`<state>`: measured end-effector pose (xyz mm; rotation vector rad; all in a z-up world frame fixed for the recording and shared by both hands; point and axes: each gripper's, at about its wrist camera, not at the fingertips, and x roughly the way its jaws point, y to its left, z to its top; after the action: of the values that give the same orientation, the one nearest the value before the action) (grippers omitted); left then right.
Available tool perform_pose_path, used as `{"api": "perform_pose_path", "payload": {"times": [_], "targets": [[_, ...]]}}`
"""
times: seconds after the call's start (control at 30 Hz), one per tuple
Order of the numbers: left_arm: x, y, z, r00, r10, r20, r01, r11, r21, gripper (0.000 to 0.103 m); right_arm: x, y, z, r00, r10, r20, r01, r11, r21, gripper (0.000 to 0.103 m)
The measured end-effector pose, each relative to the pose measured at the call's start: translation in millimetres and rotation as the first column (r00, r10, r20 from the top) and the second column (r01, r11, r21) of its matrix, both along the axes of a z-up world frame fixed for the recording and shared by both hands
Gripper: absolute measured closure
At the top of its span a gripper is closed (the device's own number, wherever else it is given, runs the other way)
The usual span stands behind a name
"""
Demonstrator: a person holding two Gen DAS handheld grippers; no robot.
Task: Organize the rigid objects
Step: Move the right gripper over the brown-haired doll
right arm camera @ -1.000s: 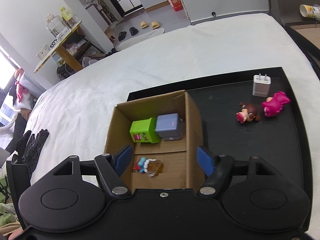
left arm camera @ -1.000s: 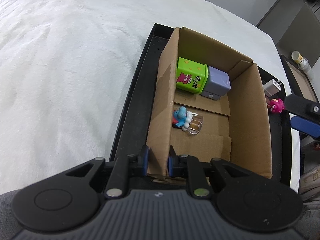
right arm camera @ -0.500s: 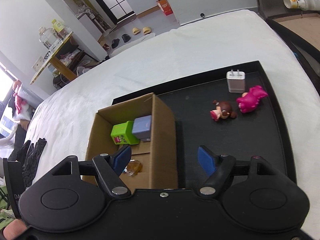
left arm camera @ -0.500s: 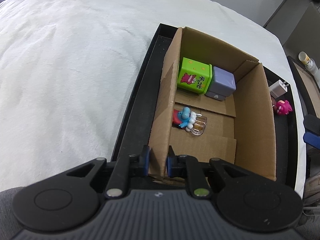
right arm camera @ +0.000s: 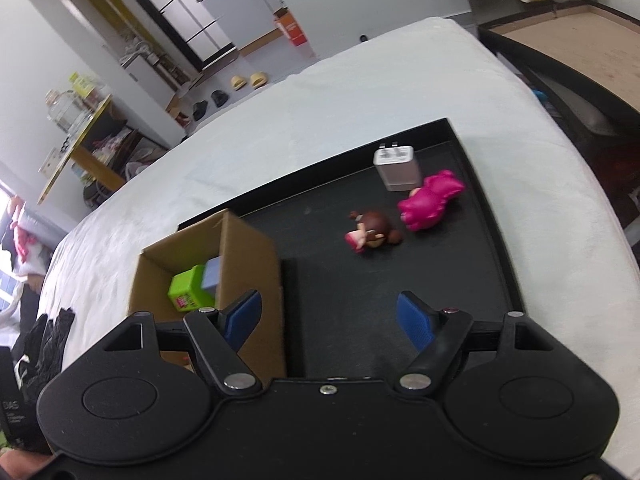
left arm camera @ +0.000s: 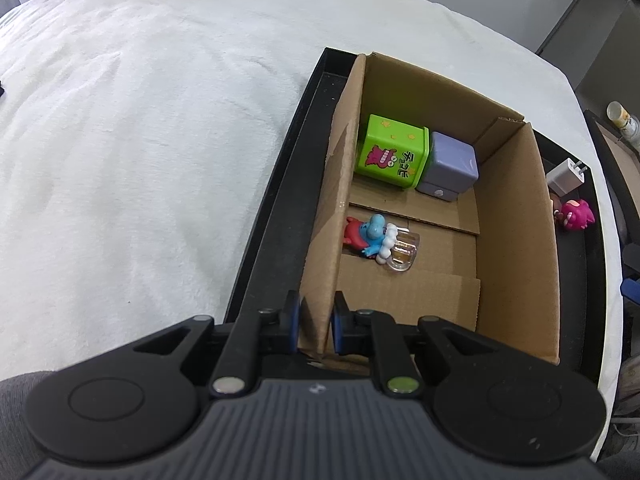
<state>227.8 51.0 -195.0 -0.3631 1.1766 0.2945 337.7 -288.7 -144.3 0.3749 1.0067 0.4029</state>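
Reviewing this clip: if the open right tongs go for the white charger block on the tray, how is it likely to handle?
The white charger looks rigid, with flat sides, so the right tongs, now open and empty, should probably grip it squarely. Its smooth casing may be slightly slippery. It stands beside the pink figure on the black tray; a push would likely slide or tip it, not roll it.

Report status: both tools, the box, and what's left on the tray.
Left tool shut on cardboard box wall. Right tool open, empty, above black tray. White charger, pink toy, brown-haired figurine outside box. Path clear.
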Motion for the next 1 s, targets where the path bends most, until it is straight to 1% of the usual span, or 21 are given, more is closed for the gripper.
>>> {"api": "perform_pose_path", "payload": {"times": [0.1,0.2,0.33,0.43,0.5,0.67,0.77,0.9,1.0], "targets": [[0.0,-1.2,-0.1,1.000,-0.007,-0.001,0.007,1.000,0.006,0.088,2.0,-6.9,-9.0,1.000,-0.031,0.001,0.031,1.000,0.005,0.029],[0.5,-2.4,0.0,1.000,-0.008,-0.005,0.008,1.000,0.010,0.088,6.3,-12.1,-18.6,0.998,-0.053,-0.019,0.053,0.998,0.022,0.029],[0.5,-2.9,-0.2,1.000,-0.010,-0.006,0.010,1.000,0.008,0.088,14.3,-9.1,-23.3,0.999,-0.051,0.010,0.051,0.999,-0.014,0.029],[0.6,-1.9,-0.8,1.000,-0.013,-0.010,0.013,1.000,0.005,0.089,20.1,-6.0,-27.6,0.999,-0.039,0.018,0.040,0.999,-0.012,0.029],[1.2,-2.4,-1.6,1.000,-0.017,-0.014,0.017,1.000,0.010,0.088,23.7,-2.1,-29.0,0.999,-0.030,0.036,0.031,0.999,-0.037,0.029],[4.7,-2.9,-4.3,1.000,-0.017,-0.026,0.018,1.000,0.015,0.088,38.2,9.2,-30.7,0.995,0.006,0.097,0.002,0.997,-0.079,0.029],[8.2,-1.5,-6.2,0.999,-0.013,-0.036,0.014,1.000,0.011,0.088,46.0,18.5,-33.6,0.991,0.047,0.123,-0.033,0.993,-0.114,0.029],[10.3,-0.2,-7.5,0.999,-0.008,-0.045,0.008,1.000,0.011,0.088,54.2,31.3,-40.5,0.984,0.103,0.145,-0.078,0.983,-0.167,0.036],[11.6,-0.6,-8.0,0.999,-0.010,-0.050,0.011,1.000,0.013,0.088,55.8,42.0,-42.8,0.971,0.153,0.184,-0.110,0.968,-0.224,0.036]]}}
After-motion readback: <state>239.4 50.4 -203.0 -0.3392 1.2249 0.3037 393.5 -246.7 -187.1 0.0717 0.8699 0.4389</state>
